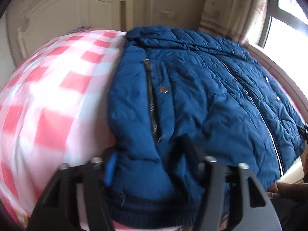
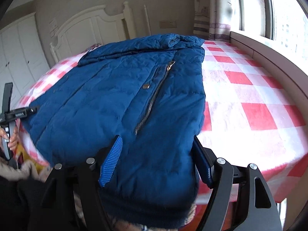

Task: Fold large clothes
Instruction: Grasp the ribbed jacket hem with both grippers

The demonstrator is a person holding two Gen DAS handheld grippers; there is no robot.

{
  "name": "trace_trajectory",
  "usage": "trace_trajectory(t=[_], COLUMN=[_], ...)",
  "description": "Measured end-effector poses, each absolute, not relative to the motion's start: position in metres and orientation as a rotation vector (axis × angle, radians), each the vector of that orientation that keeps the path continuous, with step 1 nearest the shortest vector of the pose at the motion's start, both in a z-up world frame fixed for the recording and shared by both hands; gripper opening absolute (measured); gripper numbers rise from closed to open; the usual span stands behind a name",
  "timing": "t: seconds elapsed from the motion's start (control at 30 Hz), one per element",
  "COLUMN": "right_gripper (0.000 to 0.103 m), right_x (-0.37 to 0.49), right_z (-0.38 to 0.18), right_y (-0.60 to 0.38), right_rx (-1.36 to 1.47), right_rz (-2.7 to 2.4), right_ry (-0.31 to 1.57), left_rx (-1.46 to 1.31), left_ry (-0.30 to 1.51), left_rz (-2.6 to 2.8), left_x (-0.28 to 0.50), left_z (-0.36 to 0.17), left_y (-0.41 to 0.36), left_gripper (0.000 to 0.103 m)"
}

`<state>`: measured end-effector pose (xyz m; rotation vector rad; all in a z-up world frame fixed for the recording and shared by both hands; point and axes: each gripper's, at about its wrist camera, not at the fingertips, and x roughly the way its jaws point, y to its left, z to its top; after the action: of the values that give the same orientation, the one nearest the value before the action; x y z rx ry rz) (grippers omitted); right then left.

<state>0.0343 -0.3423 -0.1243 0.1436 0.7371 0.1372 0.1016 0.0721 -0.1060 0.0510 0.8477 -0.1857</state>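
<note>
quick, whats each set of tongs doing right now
left tongs: closed on the blue puffer jacket hem
right tongs: open, jacket hem between them

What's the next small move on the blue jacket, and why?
Probably lift the hem end and carry it toward the collar. The blue jacket lies flat on the checked bedspread, and both the left gripper and the right gripper already straddle its near, ribbed edge.
</note>
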Motion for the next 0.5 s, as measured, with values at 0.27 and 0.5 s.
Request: trace_trajectory(t=[0.27,0.5], right_gripper=[0.075,0.076], right_x=[0.057,0.053], right_z=[-0.132,-0.134], right_y=[-0.339,-0.343], right_rx=[0.164,0.184], right_rz=[0.158,0.207], right_ry=[0.63,0.618], left_rx=[0.049,-0.007], left_ry=[0.81,0.825], left_rz=[-0.108,-0.158], left_x=[0.13,0.127], left_z=[-0.115,-0.115], left_y=[0.059,0.073], left_gripper=[0.057,0.061])
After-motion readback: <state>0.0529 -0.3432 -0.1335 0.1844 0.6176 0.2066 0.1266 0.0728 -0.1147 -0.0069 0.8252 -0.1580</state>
